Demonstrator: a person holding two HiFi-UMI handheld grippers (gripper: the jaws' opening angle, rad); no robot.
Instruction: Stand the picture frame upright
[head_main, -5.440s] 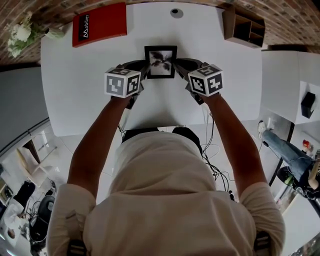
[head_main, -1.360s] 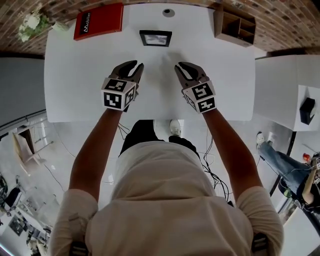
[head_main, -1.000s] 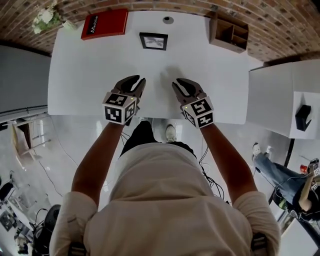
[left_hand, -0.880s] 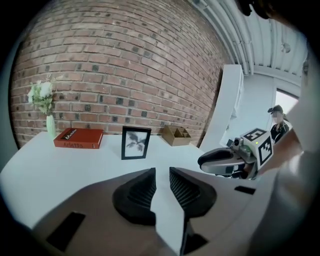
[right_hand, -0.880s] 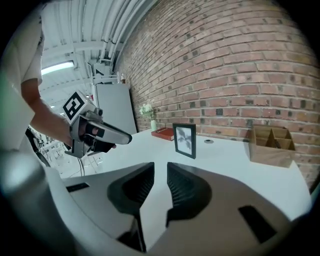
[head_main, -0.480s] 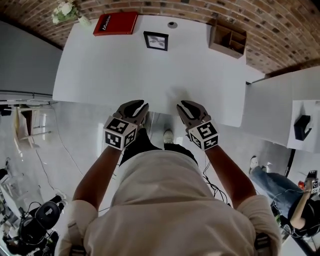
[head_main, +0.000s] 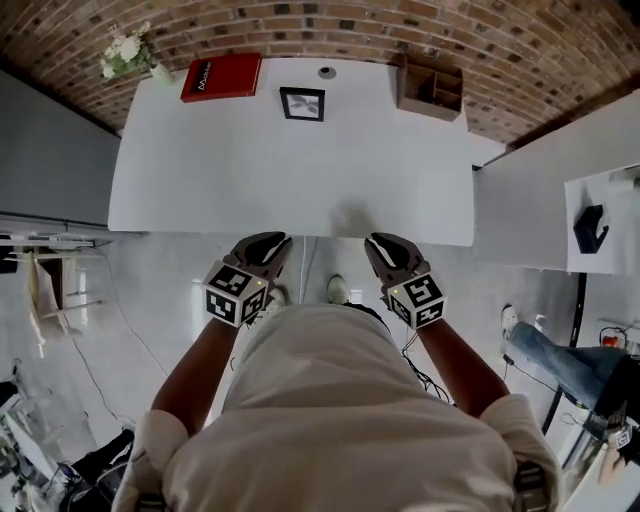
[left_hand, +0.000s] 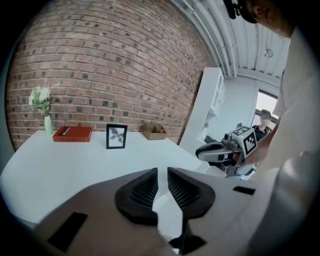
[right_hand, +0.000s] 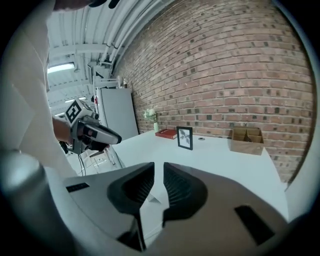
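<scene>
The black picture frame (head_main: 302, 104) with a pale print stands upright at the far middle of the white table (head_main: 200, 180). It also shows in the left gripper view as the frame (left_hand: 116, 136) and in the right gripper view as the frame (right_hand: 184, 137). My left gripper (head_main: 272, 243) hangs just off the table's near edge, far from the frame. Its jaws are closing to a narrow gap with nothing between them (left_hand: 162, 172). My right gripper (head_main: 383, 243) hangs beside it, also off the table, with a narrow empty gap (right_hand: 159, 167).
A red box (head_main: 221, 76) and a vase of white flowers (head_main: 128, 52) sit at the table's far left. A wooden organizer (head_main: 430, 88) stands at the far right. A white cabinet (head_main: 560, 190) flanks the table's right side; a brick wall (head_main: 300, 30) runs behind.
Both grippers left the frame and drew back from over the table to beyond its near edge. The view pulled away from the table. The left jaws narrowed.
</scene>
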